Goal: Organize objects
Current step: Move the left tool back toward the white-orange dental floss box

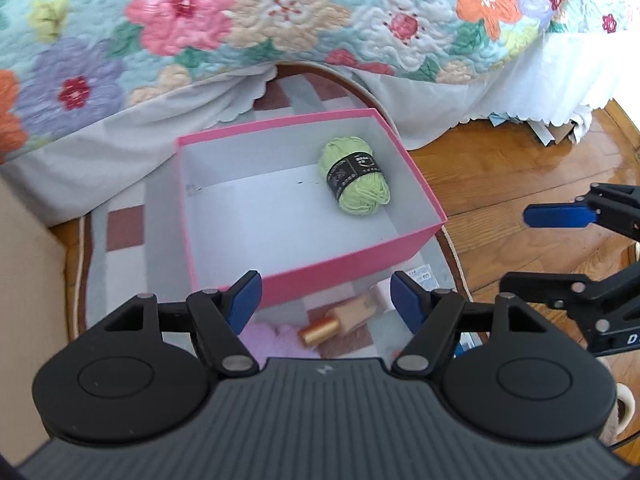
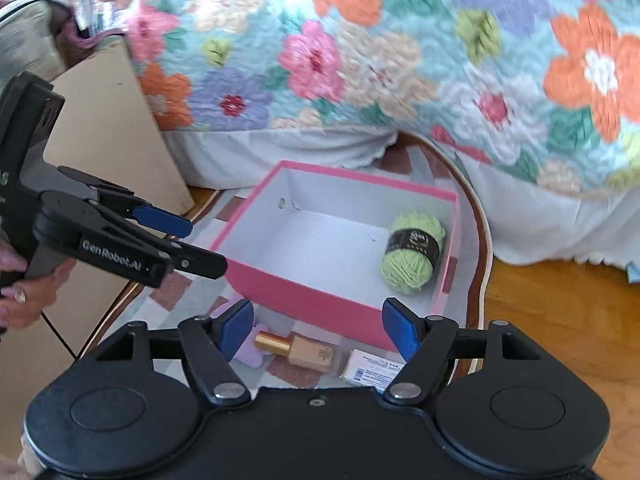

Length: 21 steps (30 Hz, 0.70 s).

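A flowered quilt (image 1: 280,20) on a bed fills the background, its white scalloped edge hanging down to a wooden floor (image 1: 520,184). In front of it lies a checked rug (image 1: 124,224) in grey, white and brown, and on the rug stands an open pink box (image 1: 320,276) with a pale inside. A ball of green yarn (image 1: 354,178) with a black paper band lies inside the box, in its far right corner, close against the wall. A brown cardboard panel (image 2: 108,128) leans at the left, beside the bed. The left claw (image 1: 326,304) hangs above the near edge of the box with its blue pads spread apart and nothing between them; the right claw (image 2: 318,330) hangs likewise released and empty. A hand (image 2: 20,292) grips the handle of the left tool, seen from the right wrist view. On the rug just in front of the box lie a small bottle with a gold cap (image 2: 298,350), a white carton with printed text (image 2: 370,372) and a small lilac soft thing (image 2: 248,354), none of them touched by either claw.
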Available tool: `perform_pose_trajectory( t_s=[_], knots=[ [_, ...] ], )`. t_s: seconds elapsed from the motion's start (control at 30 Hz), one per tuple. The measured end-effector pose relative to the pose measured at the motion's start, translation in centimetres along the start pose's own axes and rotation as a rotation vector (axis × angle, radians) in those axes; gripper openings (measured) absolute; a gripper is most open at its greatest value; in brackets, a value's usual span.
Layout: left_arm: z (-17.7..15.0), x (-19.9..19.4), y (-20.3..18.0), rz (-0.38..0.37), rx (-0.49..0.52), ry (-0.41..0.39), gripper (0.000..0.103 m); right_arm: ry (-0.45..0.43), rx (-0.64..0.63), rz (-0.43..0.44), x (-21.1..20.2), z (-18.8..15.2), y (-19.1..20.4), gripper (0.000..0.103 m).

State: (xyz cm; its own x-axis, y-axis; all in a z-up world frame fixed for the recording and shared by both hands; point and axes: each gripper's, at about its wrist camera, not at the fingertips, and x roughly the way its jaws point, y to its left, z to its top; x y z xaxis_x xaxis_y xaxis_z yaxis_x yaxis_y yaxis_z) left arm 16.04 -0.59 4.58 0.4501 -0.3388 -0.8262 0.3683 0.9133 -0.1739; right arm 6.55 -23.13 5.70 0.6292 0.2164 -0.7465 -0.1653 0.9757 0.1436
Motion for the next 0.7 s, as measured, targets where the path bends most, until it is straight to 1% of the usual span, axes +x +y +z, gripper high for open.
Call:
perform_pose_trajectory(
  t_s=[0.07, 0.1, 0.17, 0.3, 0.37, 0.4, 0.53, 0.7],
  knots=[
    [-0.7, -1.3, 0.2, 0.001, 0.003, -0.012, 0.072, -0.009, -0.028, 0.006, -1.1, -0.1, 0.9, 0.082],
    [-1.0, -2.0, 0.2, 0.001, 0.008, -0.021, 0.075, -0.014, -0.038, 0.013, -1.6, -0.2, 1.2, 0.083],
    [-1.8, -3.0, 0.3, 0.007, 0.012, -0.026, 0.076, -0.026, -0.055, 0.020, -2.6, -0.5, 1.9, 0.085],
    [-3.8, -3.9, 0.3, -0.020, -0.002, -0.001, 0.078, -0.027, -0.075, 0.059, -3.4, -1.4, 2.7, 0.086],
    [-4.7, -4.1, 0.2, -0.025, -0.007, 0.009, 0.079, -0.019, -0.100, 0.078, -3.1, -2.0, 3.0, 0.089],
    [-5.1, -4.1, 0.1, -0.025, -0.006, 0.011, 0.080, -0.015, -0.113, 0.084, -2.8, -2.3, 3.2, 0.089],
    [-7.2, -3.7, -0.3, -0.010, 0.003, -0.021, 0.085, 0.028, -0.172, 0.121, -1.3, -3.8, 3.9, 0.089],
    [-9.6, -2.2, -0.5, -0.029, -0.006, 0.005, 0.087, 0.054, -0.231, 0.171, 0.5, -5.7, 4.6, 0.089]
  ],
)
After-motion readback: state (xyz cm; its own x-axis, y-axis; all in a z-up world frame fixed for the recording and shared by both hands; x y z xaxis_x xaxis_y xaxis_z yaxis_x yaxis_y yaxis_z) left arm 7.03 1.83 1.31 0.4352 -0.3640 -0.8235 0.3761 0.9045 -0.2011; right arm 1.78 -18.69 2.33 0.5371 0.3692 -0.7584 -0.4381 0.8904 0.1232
